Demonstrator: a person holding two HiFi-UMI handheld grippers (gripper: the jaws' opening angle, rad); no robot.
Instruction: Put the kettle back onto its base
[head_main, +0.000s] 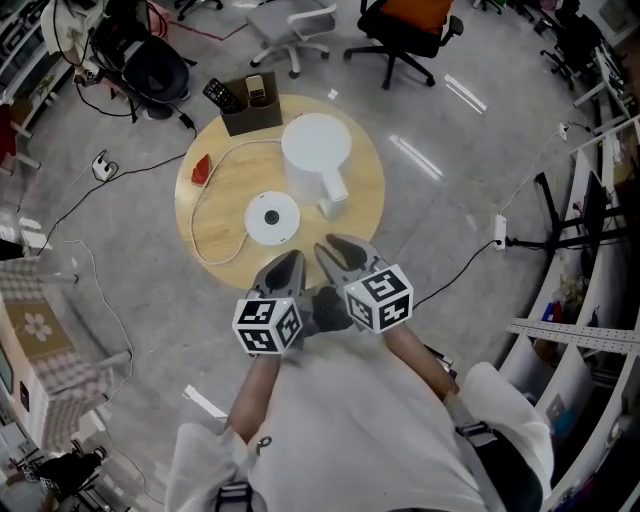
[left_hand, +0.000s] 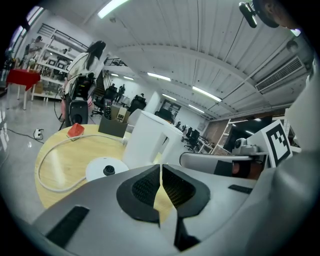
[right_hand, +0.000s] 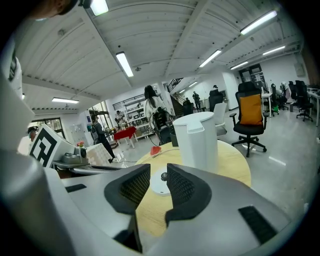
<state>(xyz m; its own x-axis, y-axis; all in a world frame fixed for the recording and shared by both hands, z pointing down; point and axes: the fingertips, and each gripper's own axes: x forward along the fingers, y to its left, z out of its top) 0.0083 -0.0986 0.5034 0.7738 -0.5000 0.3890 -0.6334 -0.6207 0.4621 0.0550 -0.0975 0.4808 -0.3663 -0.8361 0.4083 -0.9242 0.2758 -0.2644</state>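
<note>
The white kettle (head_main: 316, 160) stands upright on the round wooden table (head_main: 360, 205), to the right of and just behind its white round base (head_main: 272, 217). The two stand apart. Both grippers hover over the table's near edge, short of the base. My left gripper (head_main: 293, 258) is shut with nothing held, its pads meeting in the left gripper view (left_hand: 160, 167); past them I see the kettle (left_hand: 147, 140) and base (left_hand: 106, 169). My right gripper (head_main: 330, 245) is open a little, empty (right_hand: 158, 170); the base (right_hand: 159, 183) shows through the gap, with the kettle (right_hand: 197, 137) behind it to the right.
A white cord (head_main: 200, 215) runs from the base round the table's left side to a red plug (head_main: 201, 170). A brown box (head_main: 252, 103) with remotes sits at the far edge. Office chairs (head_main: 405, 30) stand beyond, floor cables lie to the left, and shelving (head_main: 590, 300) stands at the right.
</note>
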